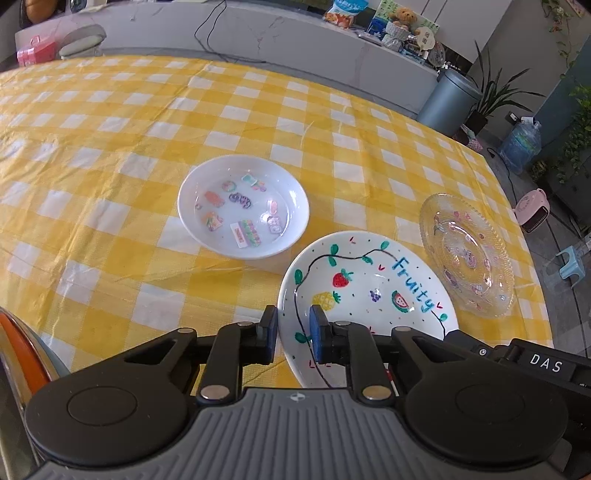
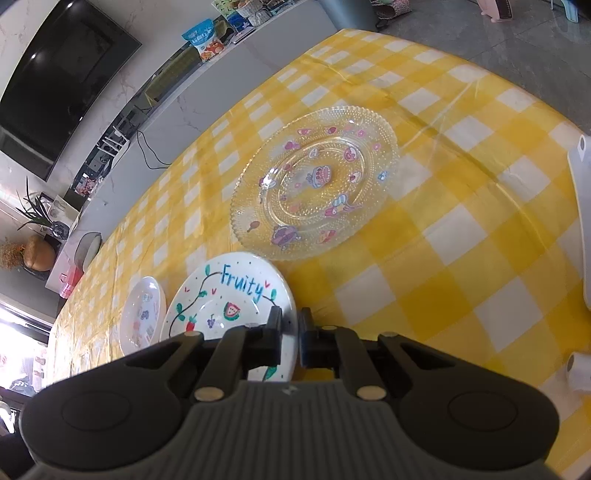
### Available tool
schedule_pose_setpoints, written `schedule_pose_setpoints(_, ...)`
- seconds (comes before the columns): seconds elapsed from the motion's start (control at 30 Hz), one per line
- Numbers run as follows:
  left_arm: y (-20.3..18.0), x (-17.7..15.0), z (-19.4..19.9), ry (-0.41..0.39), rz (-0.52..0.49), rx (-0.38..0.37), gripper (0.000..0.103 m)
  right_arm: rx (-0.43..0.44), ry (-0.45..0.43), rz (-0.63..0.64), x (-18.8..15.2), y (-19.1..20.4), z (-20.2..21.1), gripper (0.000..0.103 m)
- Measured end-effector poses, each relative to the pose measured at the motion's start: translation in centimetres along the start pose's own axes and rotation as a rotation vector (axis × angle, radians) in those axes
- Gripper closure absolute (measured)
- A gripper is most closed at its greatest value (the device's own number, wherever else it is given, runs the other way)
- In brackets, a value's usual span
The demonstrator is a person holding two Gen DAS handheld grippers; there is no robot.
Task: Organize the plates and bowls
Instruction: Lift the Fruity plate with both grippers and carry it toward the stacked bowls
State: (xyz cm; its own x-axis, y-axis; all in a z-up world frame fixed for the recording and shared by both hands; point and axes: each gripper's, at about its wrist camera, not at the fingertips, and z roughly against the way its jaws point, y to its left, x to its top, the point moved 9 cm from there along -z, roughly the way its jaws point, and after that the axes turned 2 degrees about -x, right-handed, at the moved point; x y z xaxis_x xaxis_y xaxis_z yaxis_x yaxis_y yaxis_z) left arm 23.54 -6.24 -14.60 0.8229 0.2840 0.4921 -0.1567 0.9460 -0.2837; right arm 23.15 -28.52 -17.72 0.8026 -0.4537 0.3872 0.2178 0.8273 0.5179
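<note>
A white "Fruity" plate (image 1: 369, 291) with drawn fruit is held between both grippers above the yellow checked tablecloth (image 1: 110, 184). My left gripper (image 1: 293, 328) is shut on its near-left rim. My right gripper (image 2: 290, 332) is shut on its right rim; the plate also shows in the right wrist view (image 2: 229, 295). A white bowl with stickers (image 1: 243, 206) sits left of it, also seen in the right wrist view (image 2: 142, 317). A clear glass plate with stickers (image 1: 467, 254) lies to the right, and shows in the right wrist view (image 2: 314, 181).
A white object (image 2: 581, 221) lies at the table's right edge in the right wrist view. A grey bin (image 1: 448, 101), plants and a water bottle (image 1: 521, 144) stand on the floor beyond the table. A counter (image 1: 258, 33) runs behind it.
</note>
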Motion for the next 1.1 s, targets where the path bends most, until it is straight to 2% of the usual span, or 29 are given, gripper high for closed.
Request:
schedule_pose_setpoints(0.27, -0.7, -0.3, 1.6, -0.015, -0.022, -0.008, 0.083, 0.018, -0.002, -0.016, 0.0, -0.2, 1.5, 0.098)
schedule_pose_setpoints(0.6, -1.0, -1.7, 4.4, -0.042, -0.025, -0.023, 0.083, 0.056, 0.011, -0.018, -1.7, -0.7, 4.5, 0.097)
schedule_pose_setpoints(1.1, -0.7, -4.5, 7.1, -0.042, -0.011, -0.049, 0.083, 0.035, 0.041, -0.017, -4.8, -1.8, 7.7, 0.097)
